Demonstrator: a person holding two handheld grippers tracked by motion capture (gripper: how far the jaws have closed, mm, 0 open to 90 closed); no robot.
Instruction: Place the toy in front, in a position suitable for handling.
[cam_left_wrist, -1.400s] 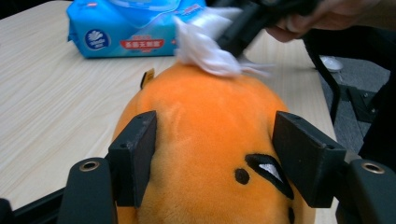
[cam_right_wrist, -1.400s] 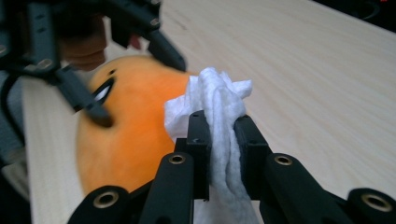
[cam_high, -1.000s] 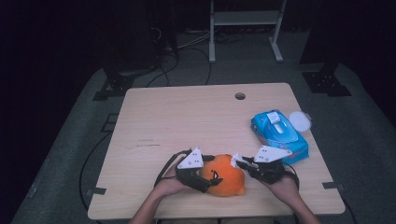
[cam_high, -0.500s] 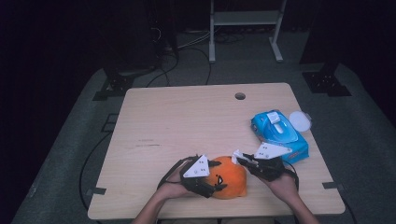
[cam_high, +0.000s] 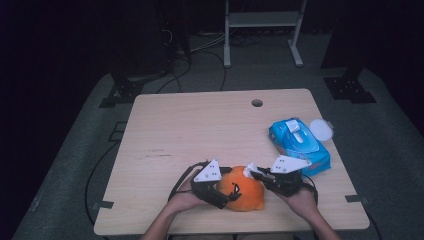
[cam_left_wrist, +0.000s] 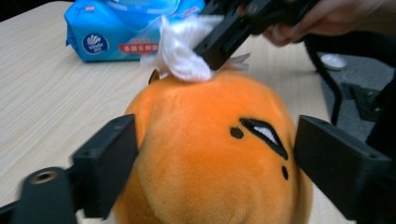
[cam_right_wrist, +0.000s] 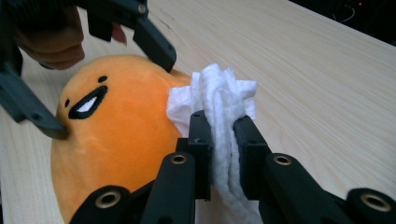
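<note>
An orange plush toy (cam_high: 247, 195) with a drawn face lies near the table's front edge. My left gripper (cam_high: 229, 186) straddles it. Its jaws have just been opening, and both still touch the plush (cam_left_wrist: 210, 158) on either side. My right gripper (cam_right_wrist: 223, 123) is shut on a crumpled white wipe (cam_right_wrist: 219, 88) and holds it against the top of the plush (cam_right_wrist: 116, 135). In the left gripper view the wipe (cam_left_wrist: 182, 51) sits on the toy's crown under the right gripper (cam_left_wrist: 219, 44).
A blue pack of wipes (cam_high: 299, 142) lies at the right of the table (cam_high: 200, 130), with a round white lid (cam_high: 320, 129) beside it. A small hole (cam_high: 257, 103) is near the far edge. Cables and stand legs cover the floor behind.
The left gripper has shifted a little on the plush, nearer me and then back. The right gripper with the wipe has stayed at the toy's top.
</note>
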